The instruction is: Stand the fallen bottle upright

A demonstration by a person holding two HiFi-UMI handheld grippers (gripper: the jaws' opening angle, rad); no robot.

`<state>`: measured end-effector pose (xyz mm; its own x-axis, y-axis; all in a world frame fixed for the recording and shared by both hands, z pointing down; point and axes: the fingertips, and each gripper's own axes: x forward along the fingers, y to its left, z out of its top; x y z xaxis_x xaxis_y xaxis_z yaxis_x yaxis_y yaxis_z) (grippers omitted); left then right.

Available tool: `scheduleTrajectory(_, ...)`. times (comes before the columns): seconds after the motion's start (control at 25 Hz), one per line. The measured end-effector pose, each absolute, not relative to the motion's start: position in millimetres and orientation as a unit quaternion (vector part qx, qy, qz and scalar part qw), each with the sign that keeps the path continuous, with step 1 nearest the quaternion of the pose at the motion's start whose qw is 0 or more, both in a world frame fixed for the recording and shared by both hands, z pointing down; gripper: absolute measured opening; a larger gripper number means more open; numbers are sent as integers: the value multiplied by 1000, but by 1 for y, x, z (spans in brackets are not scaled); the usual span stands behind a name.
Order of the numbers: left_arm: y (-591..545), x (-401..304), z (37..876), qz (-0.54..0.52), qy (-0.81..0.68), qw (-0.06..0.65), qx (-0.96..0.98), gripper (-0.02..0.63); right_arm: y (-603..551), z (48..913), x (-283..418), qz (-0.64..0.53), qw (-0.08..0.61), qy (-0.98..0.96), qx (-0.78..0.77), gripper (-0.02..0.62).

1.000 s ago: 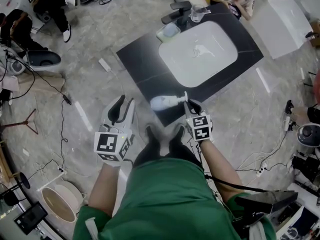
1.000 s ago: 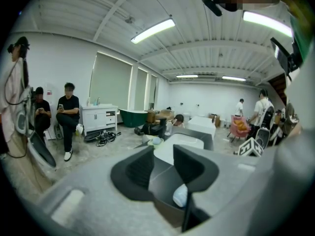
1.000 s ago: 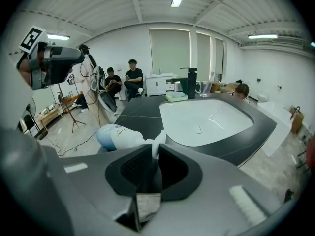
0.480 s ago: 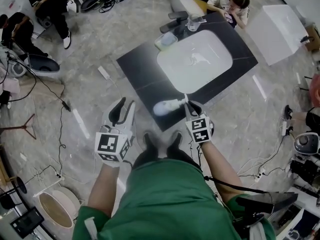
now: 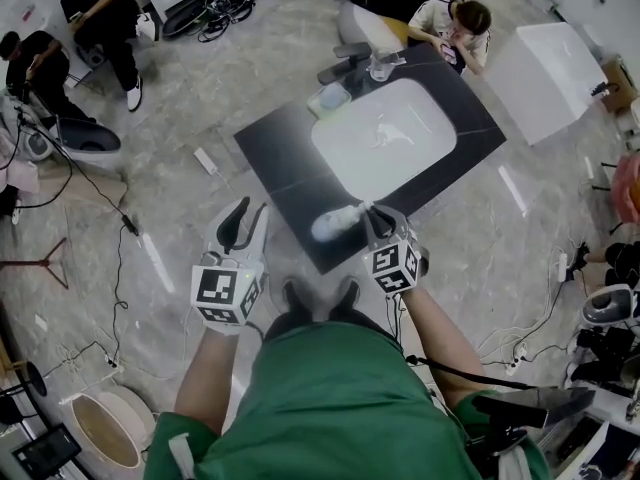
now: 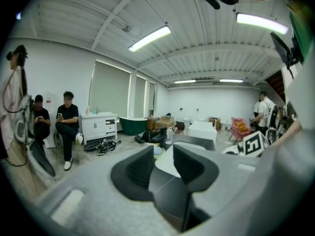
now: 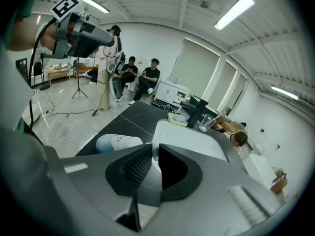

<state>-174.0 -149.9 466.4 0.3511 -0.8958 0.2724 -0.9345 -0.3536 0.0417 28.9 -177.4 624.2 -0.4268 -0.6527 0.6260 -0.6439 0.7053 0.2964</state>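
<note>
A pale blue bottle (image 5: 330, 226) with a white pump top lies on its side near the front corner of the dark countertop (image 5: 280, 158). In the right gripper view the bottle (image 7: 115, 142) shows just left of the jaws. My right gripper (image 5: 375, 218) sits at the bottle's pump end, and its jaws are drawn almost together on the thin neck, which they hide. My left gripper (image 5: 248, 218) hovers over the floor left of the counter, open and holding nothing. In their own views the right gripper (image 7: 153, 156) shows a narrow slit and the left gripper (image 6: 164, 163) a wider gap.
A white sink basin (image 5: 385, 138) fills the counter's middle, with a clear cup (image 5: 380, 65), a soap dish (image 5: 330, 98) and a dark tap behind it. A person sits at the far corner (image 5: 460, 18). Cables (image 5: 130, 218) cross the floor at left; a bucket (image 5: 100, 433) stands behind me.
The right gripper has edged a little closer along the bottle's neck. The bottle still lies flat in the same spot. My head has shifted; the left gripper has barely moved.
</note>
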Motion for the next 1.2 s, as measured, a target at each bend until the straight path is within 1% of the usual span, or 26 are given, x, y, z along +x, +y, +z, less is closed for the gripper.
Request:
scheduleTrajectory(0.28, -154, -177, 456, 89, -563, 88, 817, 120, -179, 609, 28, -54, 392, -838, 377, 40)
scheduleTrajectory(0.6, -161, -175, 446, 76, -558, 81, 822, 120, -184, 588, 26, -141, 427, -814, 368, 40)
scheduleTrajectory(0.76, -164, -176, 439, 70, -556, 80, 824, 120, -184, 580, 28, -161, 434, -807, 367, 41)
scheduleTrajectory(0.88, -166, -179, 437, 68, -558, 79, 823, 120, -182, 572, 24, -174, 426, -807, 369, 41)
scheduleTrajectory(0.96, -166, -181, 437, 66, -559, 82, 823, 120, -180, 564, 20, -181, 412, -812, 373, -1)
scheduleTrajectory(1.08, -167, -181, 439, 63, -559, 90, 822, 120, -179, 556, 16, -176, 400, -818, 374, 0)
scheduleTrajectory(1.2, -168, -178, 440, 63, -556, 92, 824, 118, -183, 550, 21, -145, 369, -830, 392, 0)
